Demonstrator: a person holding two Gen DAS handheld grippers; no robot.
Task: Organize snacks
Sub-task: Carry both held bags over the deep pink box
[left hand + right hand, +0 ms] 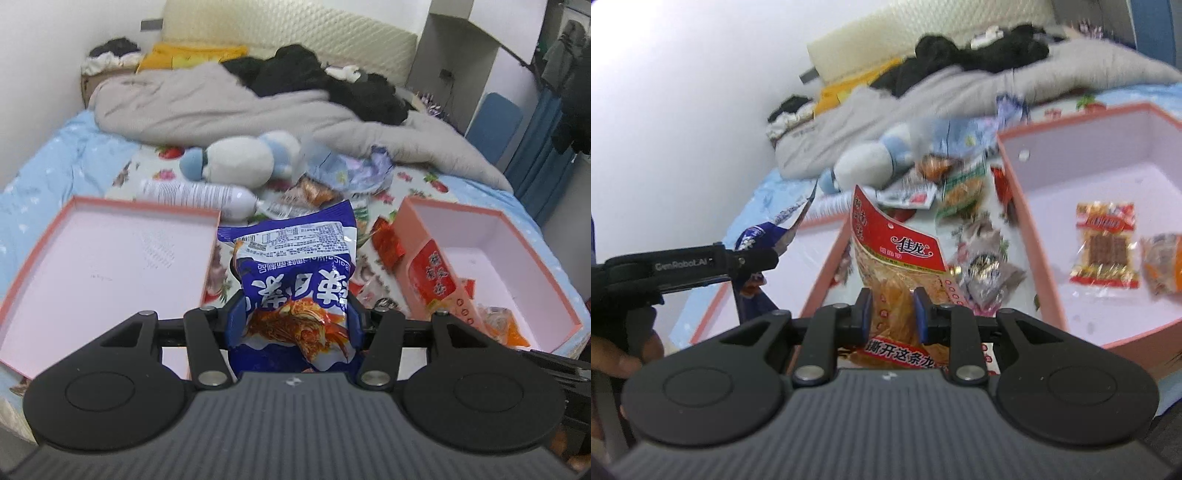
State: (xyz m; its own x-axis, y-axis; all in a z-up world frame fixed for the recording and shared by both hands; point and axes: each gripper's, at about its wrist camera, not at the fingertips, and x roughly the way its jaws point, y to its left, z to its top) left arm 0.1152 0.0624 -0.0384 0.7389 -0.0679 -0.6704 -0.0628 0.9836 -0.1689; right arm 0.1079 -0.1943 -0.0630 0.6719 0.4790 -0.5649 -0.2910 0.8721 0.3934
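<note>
While both pink boxes lie open on the bed, the left gripper [293, 314] is clamped on a blue kimchi snack bag [295, 273], held up between the left box [110, 254] and the right box [517, 251]. The right gripper [892, 314] pinches a red-topped snack packet [894, 258] above the loose snacks [982, 266]. Inside the right box lie a clear-wrapped red packet [1104, 243] and an orange packet [1163, 262]. A plush toy [243, 157] lies near the grey duvet [221, 99].

"GenRobot.AI" printed on left gripper [753, 258] body, seen from right wrist. "佳龙" on red-topped snack packet [897, 266], "撕开这条龙" along its bottom strip. Blue packet [295, 280] text upside down, not legible.
</note>
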